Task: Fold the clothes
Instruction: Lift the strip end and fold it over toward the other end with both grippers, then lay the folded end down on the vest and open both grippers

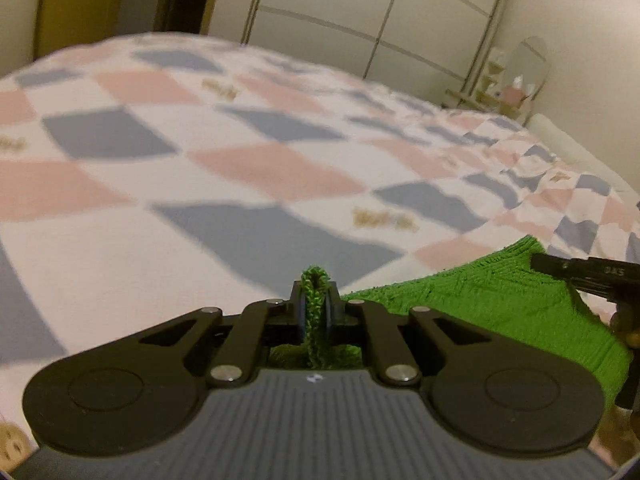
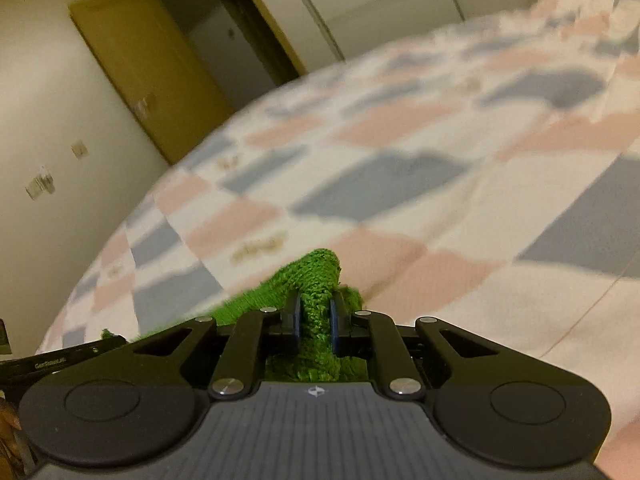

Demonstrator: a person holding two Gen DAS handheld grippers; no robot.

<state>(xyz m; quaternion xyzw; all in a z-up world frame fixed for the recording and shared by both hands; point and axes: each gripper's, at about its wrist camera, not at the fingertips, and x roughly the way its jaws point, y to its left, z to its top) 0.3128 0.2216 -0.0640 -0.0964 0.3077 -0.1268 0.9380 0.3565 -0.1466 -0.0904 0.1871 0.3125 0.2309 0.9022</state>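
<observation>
Two grippers each pinch the same green knitted garment (image 1: 480, 312). The left gripper (image 1: 315, 312) has its jaws nearly together on a thin fold of the nubbly knit, and the rest of the fabric spreads to its right, over the near edge of the bed. The right gripper (image 2: 316, 320) clamps a thicker bunched roll of the same garment (image 2: 316, 276), jaws narrow around it. Beyond both lies a wide, bare stretch of soft quilt (image 1: 240, 184) checkered in pink, grey-blue and white, gently rumpled toward its far right edge. Farther back stand pale wardrobe panels (image 1: 360, 16), a yellowish door (image 2: 148, 60) and a small arched mirror (image 1: 528, 64).
</observation>
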